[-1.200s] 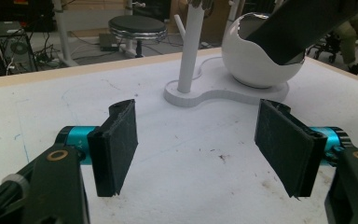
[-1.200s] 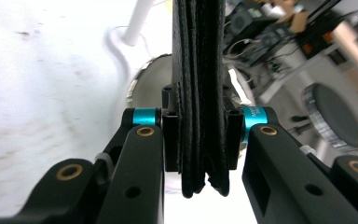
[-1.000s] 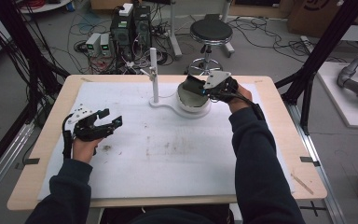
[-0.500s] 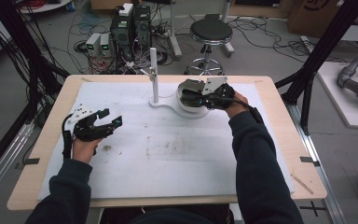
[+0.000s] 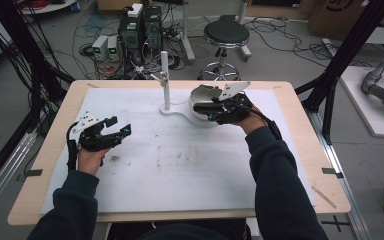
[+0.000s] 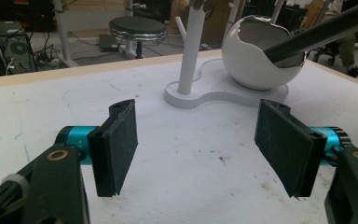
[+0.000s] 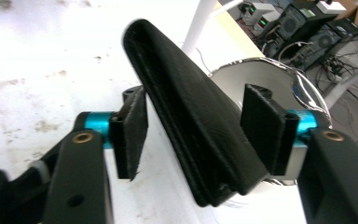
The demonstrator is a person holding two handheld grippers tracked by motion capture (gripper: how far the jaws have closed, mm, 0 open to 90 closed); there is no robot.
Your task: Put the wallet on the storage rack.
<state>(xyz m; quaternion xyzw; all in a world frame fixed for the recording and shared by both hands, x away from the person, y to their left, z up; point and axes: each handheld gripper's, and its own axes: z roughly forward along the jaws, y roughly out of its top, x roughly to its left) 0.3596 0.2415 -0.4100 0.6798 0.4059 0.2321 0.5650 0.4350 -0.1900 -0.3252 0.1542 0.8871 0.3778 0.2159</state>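
Wallet (image 7: pixel 191 126) sits between your right tongs (image 7: pixel 193 130) over the bowl (image 6: pixel 261 60) — jaws apart, so it may tumble. Left tongs (image 6: pixel 205 140) gape, empty, above the counter (image 5: pixel 180 165).

No legible text, label, brand or number anywhere. Cardboard box (image 5: pixel 341 15) at 1 o'clock bears dark print, too blurred to read.
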